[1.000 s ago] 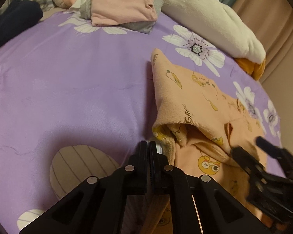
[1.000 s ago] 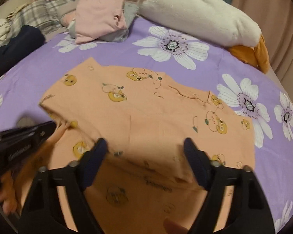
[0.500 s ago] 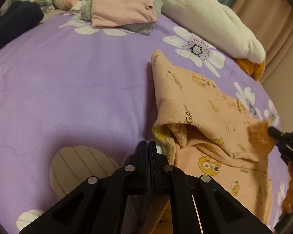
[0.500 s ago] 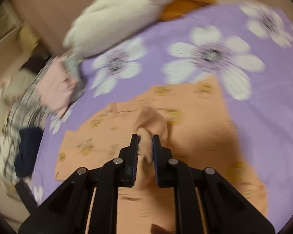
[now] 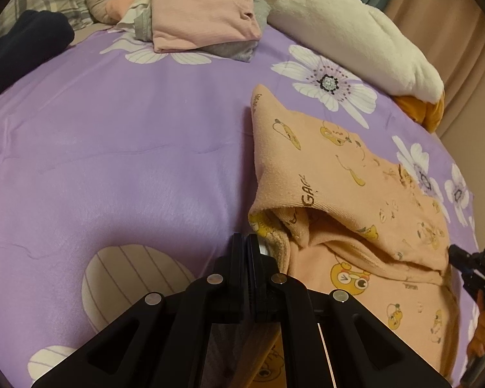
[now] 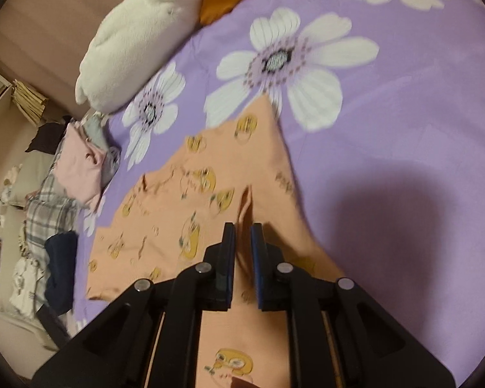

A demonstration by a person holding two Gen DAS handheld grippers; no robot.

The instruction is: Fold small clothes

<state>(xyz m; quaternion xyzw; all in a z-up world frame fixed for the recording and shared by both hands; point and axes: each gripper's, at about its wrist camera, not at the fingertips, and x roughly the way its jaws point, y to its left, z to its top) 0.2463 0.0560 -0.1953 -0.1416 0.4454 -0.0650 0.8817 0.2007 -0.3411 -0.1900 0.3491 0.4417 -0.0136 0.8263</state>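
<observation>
An orange garment (image 5: 339, 168) printed with yellow cartoon ducks lies partly folded on the purple flowered bedspread (image 5: 113, 145). My left gripper (image 5: 245, 242) is shut at the garment's near left edge, where the cloth lifts and hangs under the jaws. In the right wrist view the same orange garment (image 6: 184, 213) spreads out ahead. A raised fold of it stands between the pads of my right gripper (image 6: 242, 236), whose jaws are opening slightly. The left wrist view shows the right gripper (image 5: 452, 252) at the garment's right edge, with a hand (image 5: 481, 333) behind it.
A folded pink and grey stack (image 5: 203, 6) sits at the back of the bed. A white plush pillow (image 5: 349, 32) lies over an orange cushion (image 5: 420, 110) at the back right. A navy garment (image 5: 22, 45) lies far left by plaid bedding.
My right gripper went from wide open to closed on a fold of the orange garment, rolled over and carried it rightward to the garment's right edge. The left gripper stayed put.
</observation>
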